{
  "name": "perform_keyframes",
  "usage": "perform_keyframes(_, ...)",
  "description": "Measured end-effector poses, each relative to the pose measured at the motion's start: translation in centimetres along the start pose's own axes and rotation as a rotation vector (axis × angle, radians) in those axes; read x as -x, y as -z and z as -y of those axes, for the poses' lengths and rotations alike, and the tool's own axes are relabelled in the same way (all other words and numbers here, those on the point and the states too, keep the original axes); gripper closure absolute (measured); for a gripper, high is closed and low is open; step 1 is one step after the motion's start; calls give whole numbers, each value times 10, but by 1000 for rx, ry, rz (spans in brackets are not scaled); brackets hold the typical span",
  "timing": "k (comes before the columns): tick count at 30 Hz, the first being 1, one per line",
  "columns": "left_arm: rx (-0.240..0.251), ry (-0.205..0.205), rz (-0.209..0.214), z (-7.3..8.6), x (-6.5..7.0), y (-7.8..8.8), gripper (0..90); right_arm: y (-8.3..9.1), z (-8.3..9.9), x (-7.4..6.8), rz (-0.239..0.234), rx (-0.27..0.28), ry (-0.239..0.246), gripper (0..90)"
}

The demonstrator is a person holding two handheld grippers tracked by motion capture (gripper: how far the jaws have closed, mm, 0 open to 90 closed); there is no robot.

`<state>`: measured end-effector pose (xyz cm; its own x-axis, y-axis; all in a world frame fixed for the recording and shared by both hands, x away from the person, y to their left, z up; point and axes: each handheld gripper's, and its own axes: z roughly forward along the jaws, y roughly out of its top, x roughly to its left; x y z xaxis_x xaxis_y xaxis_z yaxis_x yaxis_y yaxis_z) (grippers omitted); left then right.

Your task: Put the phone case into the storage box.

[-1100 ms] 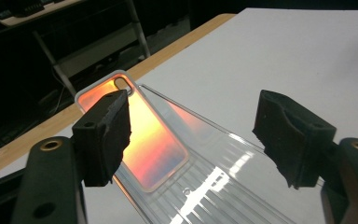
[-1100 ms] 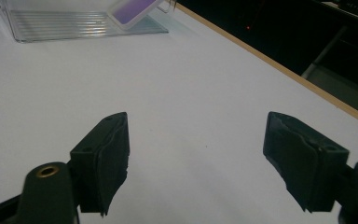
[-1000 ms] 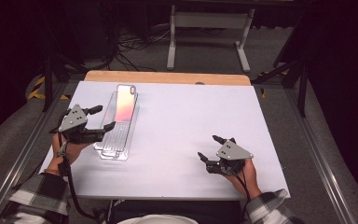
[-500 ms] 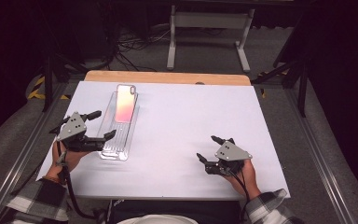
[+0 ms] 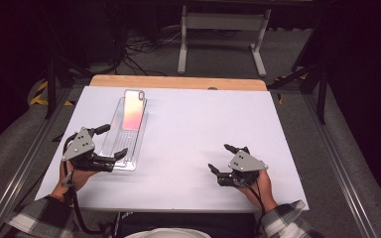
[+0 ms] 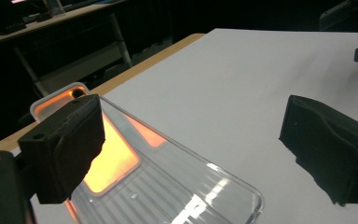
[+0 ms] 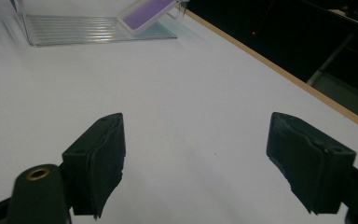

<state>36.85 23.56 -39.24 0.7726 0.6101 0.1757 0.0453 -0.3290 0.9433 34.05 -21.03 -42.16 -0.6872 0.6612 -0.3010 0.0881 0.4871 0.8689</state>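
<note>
High view: two grippers, left gripper (image 5: 110,141), right gripper (image 5: 223,158); one tray (image 5: 124,144)

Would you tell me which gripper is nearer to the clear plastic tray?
The left. The left gripper is open at the near end of the clear plastic tray, its jaws either side of it. The right gripper is open, well off to the tray's right over bare table.

Phone (image 5: 134,110) lies tilted in clear tray (image 5: 125,148), glowing orange.
</note>
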Motion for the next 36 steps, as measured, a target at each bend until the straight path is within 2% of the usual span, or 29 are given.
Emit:
perform_keyframes(6, 8, -9, 18, -1, 9, -4, 56, 2, 0, 0, -1, 6, -7, 181)
perform_keyframes(11, -1, -30, 37, 0, 20, -10, 43, 5, 0, 1, 1, 24, -16, 150)
perform_keyframes(15, -8, -29, 55, 2, 28, -13, 38, 5, -1, 1, -6, 30, -24, 131)
perform_keyframes(18, -11, -40, 51, 2, 32, -15, 24, 5, -1, 0, -12, 32, -19, 129)
perform_keyframes(25, -15, -56, 91, 4, 44, -21, 14, 5, -1, -3, -28, 35, -15, 126)
perform_keyframes(31, -6, -45, 91, 10, 48, -26, 6, 8, 1, -7, -49, 29, -15, 129)
perform_keyframes(36, -6, -86, 96, 13, 58, -30, 6, 8, 1, -13, -65, 25, -2, 124)
